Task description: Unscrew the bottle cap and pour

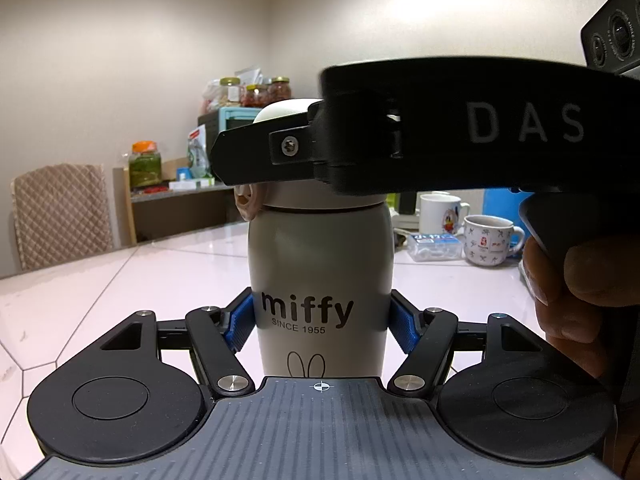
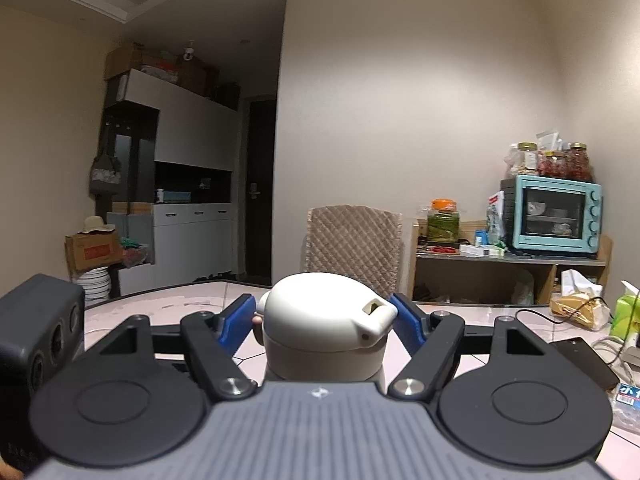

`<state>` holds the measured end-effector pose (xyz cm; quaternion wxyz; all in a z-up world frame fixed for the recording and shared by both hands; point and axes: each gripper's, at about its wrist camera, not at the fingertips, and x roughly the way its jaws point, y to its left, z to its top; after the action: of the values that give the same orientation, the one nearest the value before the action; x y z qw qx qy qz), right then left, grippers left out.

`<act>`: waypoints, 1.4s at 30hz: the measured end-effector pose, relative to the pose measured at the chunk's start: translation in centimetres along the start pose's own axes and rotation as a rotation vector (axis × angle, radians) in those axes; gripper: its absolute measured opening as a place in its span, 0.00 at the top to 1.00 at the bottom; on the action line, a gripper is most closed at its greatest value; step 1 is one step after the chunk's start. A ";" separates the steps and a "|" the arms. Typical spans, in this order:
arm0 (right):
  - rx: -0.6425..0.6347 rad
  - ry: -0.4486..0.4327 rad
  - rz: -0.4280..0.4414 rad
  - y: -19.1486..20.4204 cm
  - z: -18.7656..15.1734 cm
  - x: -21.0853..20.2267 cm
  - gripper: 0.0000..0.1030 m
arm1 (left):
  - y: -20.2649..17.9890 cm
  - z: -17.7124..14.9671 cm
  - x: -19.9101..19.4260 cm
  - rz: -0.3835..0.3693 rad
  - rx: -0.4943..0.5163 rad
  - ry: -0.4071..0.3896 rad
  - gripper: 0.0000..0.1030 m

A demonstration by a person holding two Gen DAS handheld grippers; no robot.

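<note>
A beige "miffy" bottle stands upright on the pale table. My left gripper is shut on the bottle's body, its blue pads pressed against both sides. The bottle's rounded white cap has a spout lug on its right side. My right gripper is shut on the cap, blue pads on either side of it. In the left wrist view the right gripper reaches in from the right and hides most of the cap.
Two mugs and a small plastic box stand on the table behind the bottle, to its right. A padded chair stands at the far table edge. A shelf with a blue toaster oven and jars stands by the wall. Cables and a black box lie to the right.
</note>
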<state>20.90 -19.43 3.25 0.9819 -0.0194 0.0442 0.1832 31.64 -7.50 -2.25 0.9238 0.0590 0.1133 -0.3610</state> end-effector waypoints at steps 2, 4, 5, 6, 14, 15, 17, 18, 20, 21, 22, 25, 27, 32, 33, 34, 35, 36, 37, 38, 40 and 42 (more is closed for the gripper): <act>-0.012 0.003 0.063 -0.9 0.0 -0.1 0.27 | 1.1 0.2 1.4 0.000 0.000 0.002 0.30; -0.020 0.006 0.118 -1.7 0.1 -0.1 0.27 | 1.3 0.3 1.7 -0.001 0.001 0.003 0.30; -0.017 0.009 0.160 -2.4 0.1 0.0 0.27 | 1.3 0.2 1.8 0.000 0.002 0.003 0.30; -0.013 0.014 0.203 -3.1 0.2 0.1 0.27 | 1.0 0.1 1.7 0.000 0.002 0.003 0.30; -0.078 0.033 0.575 -8.2 1.0 1.8 0.27 | 1.4 0.0 2.0 0.002 0.001 -0.002 0.30; -0.079 0.035 0.614 -8.7 1.1 2.1 0.27 | 1.2 0.0 1.9 0.002 0.001 -0.002 0.30; -0.081 0.038 0.684 -9.6 1.4 2.6 0.27 | -0.1 -0.6 1.2 0.008 0.000 -0.003 0.30; -0.082 0.039 0.701 -9.8 1.5 2.7 0.27 | -0.2 -0.6 1.1 0.008 0.000 -0.003 0.30; -0.094 0.040 0.720 -9.9 1.8 2.8 0.27 | -0.3 -0.6 1.0 0.008 -0.001 -0.003 0.30; -0.098 0.040 0.721 -9.9 2.0 2.8 0.27 | -0.4 -0.5 0.9 0.008 -0.002 -0.004 0.30; -0.102 0.040 0.715 -9.7 2.1 2.7 0.27 | -0.5 -0.5 0.8 0.008 -0.002 -0.003 0.30; -0.099 0.035 0.657 -9.3 2.4 1.9 0.12 | -0.2 -1.1 0.6 0.009 -0.002 -0.008 0.30; -0.093 0.026 0.629 -9.2 2.4 1.4 0.10 | -0.4 -1.1 0.4 0.010 -0.002 -0.009 0.30; -0.034 -0.003 0.364 -7.5 2.3 -1.2 0.08 | -0.8 -1.5 0.0 0.013 -0.004 -0.011 0.30; -0.028 -0.006 0.346 -7.3 2.3 -1.4 0.08 | -1.0 -1.5 0.0 0.014 -0.004 -0.011 0.30; -0.014 -0.018 0.317 -6.7 2.2 -1.9 0.08 | -1.0 -1.6 -0.1 0.015 -0.004 -0.012 0.30; 0.003 -0.034 0.284 -5.9 2.0 -2.6 0.07 | -1.0 -1.6 -0.1 0.015 -0.004 -0.012 0.30; 0.010 -0.040 0.259 -5.4 1.9 -2.8 0.07 | -1.1 -1.6 0.0 0.016 -0.004 -0.012 0.30; 0.016 -0.045 0.236 -5.0 1.7 -3.0 0.07 | -1.1 -1.6 -0.1 0.016 -0.004 -0.011 0.30; 0.019 -0.050 0.205 -4.6 1.6 -3.2 0.07 | -1.1 -1.7 -0.1 0.017 -0.005 -0.010 0.30; 0.035 -0.065 0.146 -3.9 1.2 -3.4 0.07 | -1.2 -1.6 -0.2 0.020 -0.006 -0.011 0.30; 0.052 -0.061 0.102 -3.2 1.0 -3.2 0.07 | -1.2 -1.6 -0.2 0.021 -0.006 -0.010 0.30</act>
<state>19.21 -23.52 4.57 0.9723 0.0141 0.0201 0.2325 30.41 -8.00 -3.76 0.9282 0.0555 0.1091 -0.3514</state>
